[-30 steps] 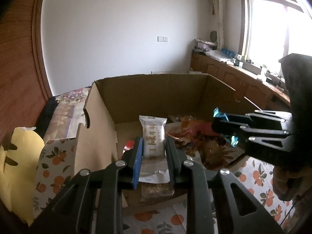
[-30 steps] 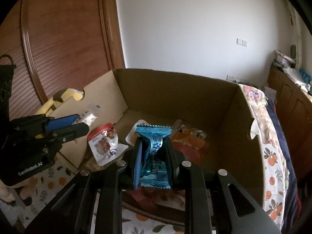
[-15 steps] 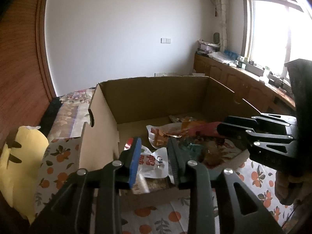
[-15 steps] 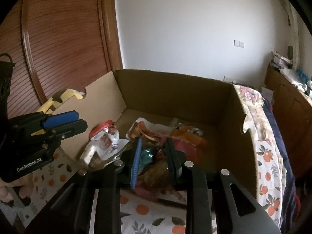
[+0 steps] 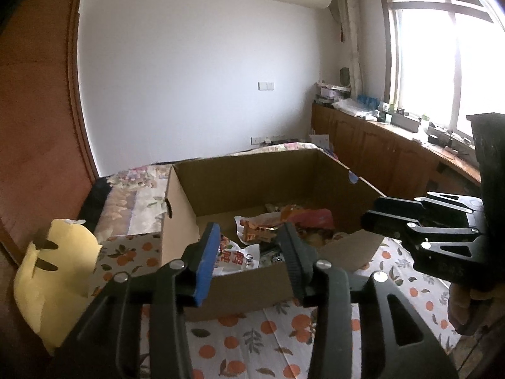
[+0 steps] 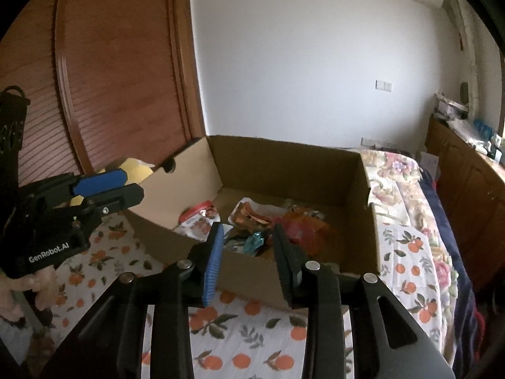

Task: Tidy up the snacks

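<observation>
Both grippers empty. Left gripper jaws are opening, nothing between them; it hangs above the near wall of the cardboard box. Right gripper jaws likewise opening, nothing gripped, also over the near wall. Snack packets lie loose on the box floor, piled toward its near side. Box sits on the orange-print cloth.
</observation>
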{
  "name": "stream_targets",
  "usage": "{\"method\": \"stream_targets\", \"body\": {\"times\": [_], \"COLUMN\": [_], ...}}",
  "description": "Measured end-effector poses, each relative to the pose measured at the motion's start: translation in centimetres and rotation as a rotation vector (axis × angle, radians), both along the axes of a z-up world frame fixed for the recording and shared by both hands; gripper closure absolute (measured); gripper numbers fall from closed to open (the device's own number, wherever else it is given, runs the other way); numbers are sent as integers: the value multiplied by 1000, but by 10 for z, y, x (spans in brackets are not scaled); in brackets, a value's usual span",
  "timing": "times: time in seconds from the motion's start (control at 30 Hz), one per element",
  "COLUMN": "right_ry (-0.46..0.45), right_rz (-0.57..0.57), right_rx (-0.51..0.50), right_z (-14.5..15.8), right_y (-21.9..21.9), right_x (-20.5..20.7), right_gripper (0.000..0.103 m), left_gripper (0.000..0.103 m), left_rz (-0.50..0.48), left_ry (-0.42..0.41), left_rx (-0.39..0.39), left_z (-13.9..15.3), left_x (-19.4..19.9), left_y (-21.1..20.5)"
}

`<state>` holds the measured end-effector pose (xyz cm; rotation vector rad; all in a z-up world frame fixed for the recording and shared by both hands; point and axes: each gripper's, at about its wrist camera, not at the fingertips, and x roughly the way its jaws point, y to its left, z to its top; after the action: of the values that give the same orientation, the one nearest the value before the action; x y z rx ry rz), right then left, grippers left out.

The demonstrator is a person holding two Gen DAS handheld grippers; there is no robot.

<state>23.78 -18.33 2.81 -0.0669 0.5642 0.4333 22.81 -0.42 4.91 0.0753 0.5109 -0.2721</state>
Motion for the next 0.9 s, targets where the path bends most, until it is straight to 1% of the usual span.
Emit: {"method": "stream_targets", "body": {"times": [0.1, 0.2, 0.3, 0.37, 0.43, 0.47, 0.5, 0.57, 0.63, 0.73, 0.8, 0.83, 0.9], "right_ry": [-9, -20, -36, -51, -64, -72, -79, -92, -103, -110, -118, -126, -136], "right_rz": [-1, -3, -10, -20, -29, -32, -35, -37, -40, -48, -73, -77, -78], "right_rx": [10, 13, 22, 31, 36, 37, 37, 34, 35, 43, 44, 48, 44], "right_z": [5, 10, 16, 21, 24, 26, 27, 29, 31, 32, 34, 36, 37], "right_y": [-4, -6, -9, -12, -15, -16, -16, -17, -18, -21, -23, -23, -22], "right_x": [-14, -28, -43, -54, -63, -68, -73, -83, -92, -103, -111, -116, -124], "right_gripper": [68, 64, 53, 43, 38, 35, 34, 29, 26, 16, 15, 12, 10], "left_gripper": [59, 56, 53, 51, 47, 42, 34, 31, 29, 24, 19, 18, 17], "left_rz": [0, 6, 18, 24, 24, 24, 22, 12, 12, 19, 30, 45, 55], "left_ry": [-12, -21, -30, -34, -42, -50, -58, -68, -76, -87, -98, -106, -114], "left_rx": [2, 11, 26, 31, 23, 17, 9, -2, 4, 9, 13, 19, 17], "left_z": [7, 12, 14, 16, 17, 17, 18, 18, 18, 18, 18, 17, 17], "left_x": [-14, -27, -42, -52, -62, -67, -72, -82, -90, -101, -109, -113, -118], "left_y": [1, 0, 0, -1, 0, 0, 1, 1, -1, -3, -4, -5, -7]}}
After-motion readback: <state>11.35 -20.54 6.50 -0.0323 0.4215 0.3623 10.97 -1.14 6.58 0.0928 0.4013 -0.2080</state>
